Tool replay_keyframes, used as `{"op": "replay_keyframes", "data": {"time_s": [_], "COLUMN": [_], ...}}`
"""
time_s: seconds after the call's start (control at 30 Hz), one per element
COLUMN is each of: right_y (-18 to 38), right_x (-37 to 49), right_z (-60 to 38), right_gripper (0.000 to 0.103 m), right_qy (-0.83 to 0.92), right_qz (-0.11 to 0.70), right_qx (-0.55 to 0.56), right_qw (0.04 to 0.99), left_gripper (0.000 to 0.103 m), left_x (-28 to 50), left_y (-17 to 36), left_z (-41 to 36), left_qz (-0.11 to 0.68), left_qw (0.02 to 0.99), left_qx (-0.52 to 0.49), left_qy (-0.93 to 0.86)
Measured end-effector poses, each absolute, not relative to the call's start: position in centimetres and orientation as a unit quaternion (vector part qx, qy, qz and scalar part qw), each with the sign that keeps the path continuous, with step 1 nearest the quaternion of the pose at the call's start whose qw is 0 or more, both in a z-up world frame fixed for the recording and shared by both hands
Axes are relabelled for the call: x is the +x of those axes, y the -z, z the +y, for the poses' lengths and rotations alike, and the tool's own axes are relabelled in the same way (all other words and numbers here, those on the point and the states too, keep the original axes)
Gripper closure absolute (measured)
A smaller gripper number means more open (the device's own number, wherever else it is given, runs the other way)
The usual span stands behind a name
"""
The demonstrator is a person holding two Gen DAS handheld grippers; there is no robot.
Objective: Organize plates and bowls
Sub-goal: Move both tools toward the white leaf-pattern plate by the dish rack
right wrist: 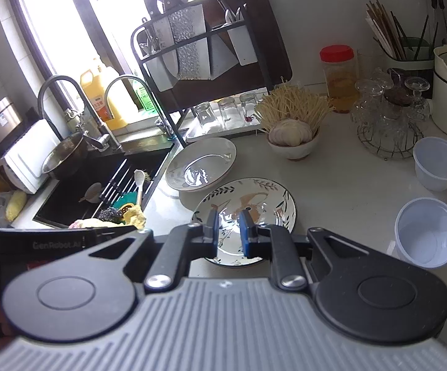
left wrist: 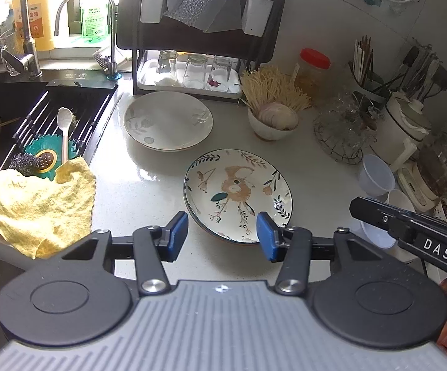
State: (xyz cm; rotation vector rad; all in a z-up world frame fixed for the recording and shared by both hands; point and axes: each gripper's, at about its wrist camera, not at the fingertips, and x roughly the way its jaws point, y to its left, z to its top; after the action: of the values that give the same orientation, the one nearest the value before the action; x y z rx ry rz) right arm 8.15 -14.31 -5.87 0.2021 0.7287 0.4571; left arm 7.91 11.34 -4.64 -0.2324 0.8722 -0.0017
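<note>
- Left wrist view: the left tool (left wrist: 222,235) hung over the desk (left wrist: 136,191) with its blue pads parted and nothing between them but air, so it was released.
- The floral plate (left wrist: 237,193) lay flat on the desk straight ahead of that tool, its near rim showing in the gap between the pads. No contact could be made out.
- Beyond it, ahead and a touch to the left of the tool, sat the pale leaf-pattern plate (left wrist: 167,120), rim close to the floral plate's but apart from it.
- The dish rack (left wrist: 198,46) stood further ahead again, past both plates, with upturned glasses on its tray.
- The right tool (left wrist: 409,232) poked in from the right side of this view, beside the floral plate's right edge.
- Right wrist view: the right tool (right wrist: 229,232) had its pads drawn in narrow with a slim gap, empty, hovering over the near part of the floral plate (right wrist: 263,198). It looked clenched on nothing.
- The leaf-pattern plate (right wrist: 200,165) lay ahead and left of it, near the sink (right wrist: 78,198).
- Plastic cups (right wrist: 427,235) stood to the right of that tool, well off the plates.
- My read: both tools pointed at the same floral plate, which is round, so there is no long axis to line up. The left tool, open and square to the near rim, seemed better set to take it.
</note>
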Motion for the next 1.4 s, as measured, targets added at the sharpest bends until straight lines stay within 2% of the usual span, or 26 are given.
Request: {"op": "replay_keyframes", "data": {"time_s": [0.3, 0.33, 0.4, 0.43, 0.73, 0.97, 1.4], "right_y": [7.4, 7.5, 7.8, 8.0, 10.3, 11.5, 15.9], "right_x": [11.4, 11.9, 12.7, 13.0, 17.2, 21.1, 28.2], "right_z": [-11.9, -11.5, -10.8, -10.4, -6.3, -1.8, 2.3], "right_gripper": [0.082, 0.076, 0.044, 0.042, 0.042, 0.042, 0.044], "right_qy": [-0.184, -0.181, -0.179, -0.178, -0.163, -0.146, -0.112], "right_qz": [0.374, 0.376, 0.375, 0.376, 0.422, 0.4, 0.432], "right_qx": [0.088, 0.093, 0.109, 0.112, 0.133, 0.08, 0.124], "right_qw": [0.905, 0.904, 0.903, 0.902, 0.882, 0.901, 0.886], "left_gripper": [0.046, 0.045, 0.043, 0.043, 0.041, 0.041, 0.041], "left_x": [13.7, 14.3, 15.9, 16.7, 22.2, 26.7, 34.2], "left_y": [6.6, 6.9, 7.6, 7.9, 10.3, 12.7, 17.9], "left_z": [14.8, 15.3, 16.3, 16.8, 22.8, 26.2, 31.3], "left_qz": [0.433, 0.435, 0.441, 0.447, 0.46, 0.464, 0.489], "left_qw": [0.894, 0.893, 0.891, 0.888, 0.878, 0.872, 0.855], "left_qx": [-0.111, -0.111, -0.102, -0.098, -0.115, -0.133, -0.134], "left_qy": [0.037, 0.042, 0.046, 0.046, 0.063, 0.077, 0.104]}}
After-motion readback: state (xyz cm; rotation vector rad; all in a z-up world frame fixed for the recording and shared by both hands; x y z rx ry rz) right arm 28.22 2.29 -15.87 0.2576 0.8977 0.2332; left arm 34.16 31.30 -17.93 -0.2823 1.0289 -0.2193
